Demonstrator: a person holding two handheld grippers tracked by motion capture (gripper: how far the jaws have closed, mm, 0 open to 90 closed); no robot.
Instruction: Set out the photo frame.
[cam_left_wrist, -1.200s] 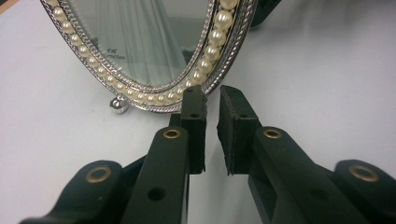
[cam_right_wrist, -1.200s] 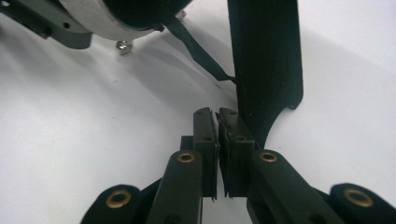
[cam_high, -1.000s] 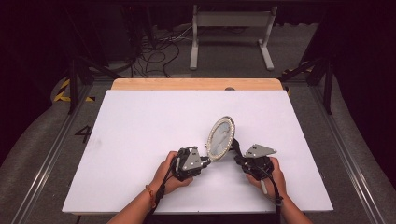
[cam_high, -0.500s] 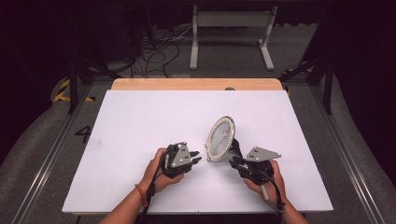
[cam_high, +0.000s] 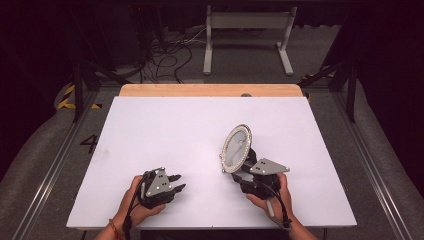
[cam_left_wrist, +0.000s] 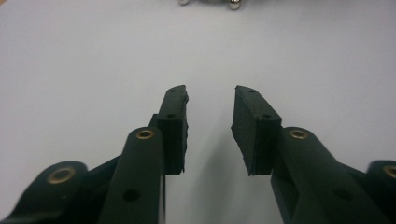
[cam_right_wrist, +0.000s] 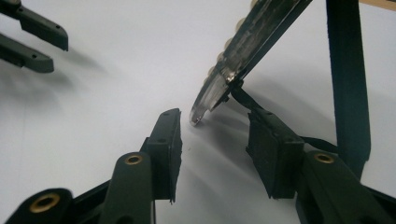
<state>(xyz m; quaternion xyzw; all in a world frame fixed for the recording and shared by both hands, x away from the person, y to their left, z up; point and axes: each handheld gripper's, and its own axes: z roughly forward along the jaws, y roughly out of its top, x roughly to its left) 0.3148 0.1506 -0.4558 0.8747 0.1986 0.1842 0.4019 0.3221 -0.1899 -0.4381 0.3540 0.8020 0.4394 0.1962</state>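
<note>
White counter (cam_high: 165, 130) from the high view: the mirror (cam_high: 236, 149) stands propped just ahead of my right tongs (cam_high: 243, 172); left tongs (cam_high: 176, 182) sit well apart. Left gripper view: jaws have just been opening, nothing between. Right gripper view: jaws likewise parting, the mirror's lower edge (cam_right_wrist: 205, 105) free between them. I judge this the release; next, back away without knocking the stand (cam_right_wrist: 348, 79).

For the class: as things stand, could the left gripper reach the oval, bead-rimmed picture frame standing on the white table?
Probably yes. Bare white table lies between the left gripper and the oval bead-rimmed frame, and its jaws stand open; the right gripper sits close beside the frame's base.
</note>
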